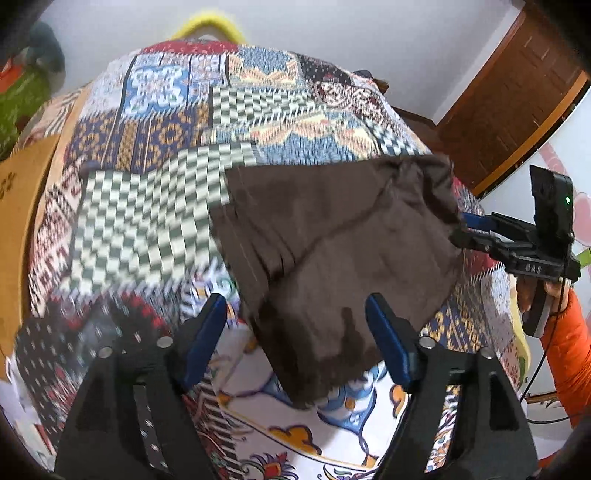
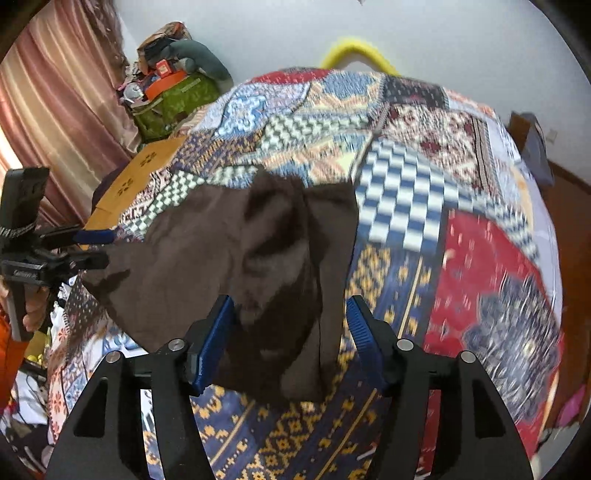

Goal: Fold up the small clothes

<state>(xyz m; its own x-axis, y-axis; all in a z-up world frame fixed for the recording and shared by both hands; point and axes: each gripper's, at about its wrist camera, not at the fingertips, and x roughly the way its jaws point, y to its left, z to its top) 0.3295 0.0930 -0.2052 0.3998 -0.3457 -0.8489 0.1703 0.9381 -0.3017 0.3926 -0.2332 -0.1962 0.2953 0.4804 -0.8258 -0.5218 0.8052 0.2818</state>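
Note:
A small dark brown garment lies rumpled on a patchwork bedspread. In the left wrist view, my left gripper is open and its blue pads straddle the garment's near corner without pressing it. In the right wrist view, my right gripper is open too, with the garment's near edge between its pads. Each gripper shows in the other's view: the right gripper at the cloth's right edge, the left gripper at its left edge. An orange sleeve shows behind the right gripper.
A cardboard box sits at the bed's left side, with a green bag and clutter behind it. A yellow curved object rises beyond the far edge. A wooden door and pink curtain flank the bed.

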